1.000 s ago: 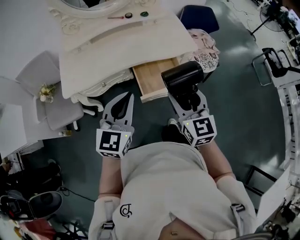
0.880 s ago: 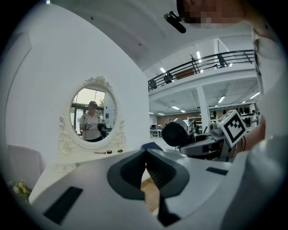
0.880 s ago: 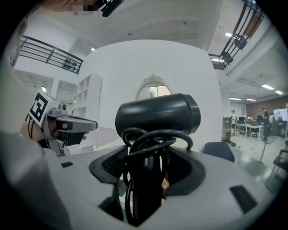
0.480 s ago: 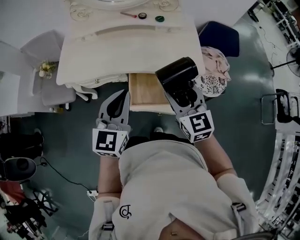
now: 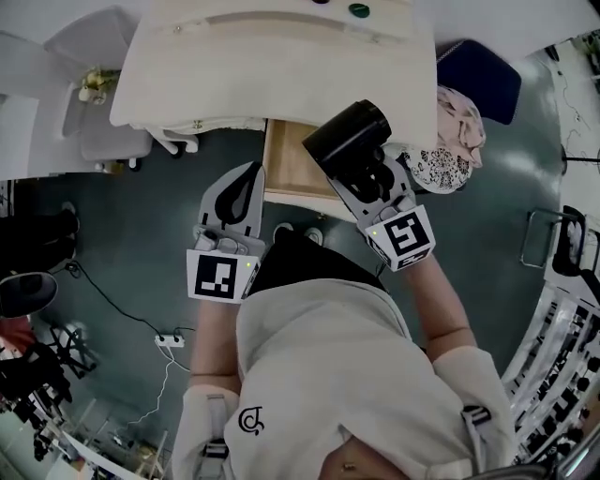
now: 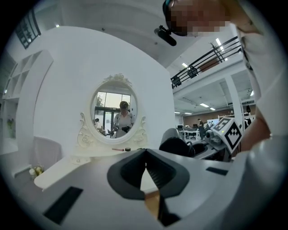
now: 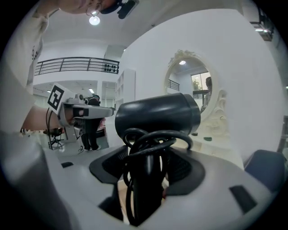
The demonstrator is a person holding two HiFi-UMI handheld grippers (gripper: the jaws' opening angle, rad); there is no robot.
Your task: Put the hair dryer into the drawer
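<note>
Over the open drawer (image 5: 284, 167), near the tabletop's (image 5: 234, 80) edge, the dryer (image 5: 345, 139) sits in the right gripper (image 5: 373, 186), whose jaws stand wide yet clamp its cord-wrapped handle. Its barrel could knock the tabletop, or a loose cord (image 7: 155, 139) loop could catch the drawer front and twist it in the grip. Left gripper (image 5: 251, 172) is closed on nothing.

**Head view.** The dressing table (image 5: 272, 66) is cut off by the frame's top edge, and a green object (image 5: 359, 10) on it is too small to identify. At centre, the tabletop and the hair dryer (image 5: 345, 139) partly cover the drawer (image 5: 284, 159).

**Right gripper view.** The wound cord (image 7: 155, 141) largely hides the dryer's handle.

**Left gripper view.** The items (image 6: 122, 149) below the mirror (image 6: 114, 111) are too small to tell.
</note>
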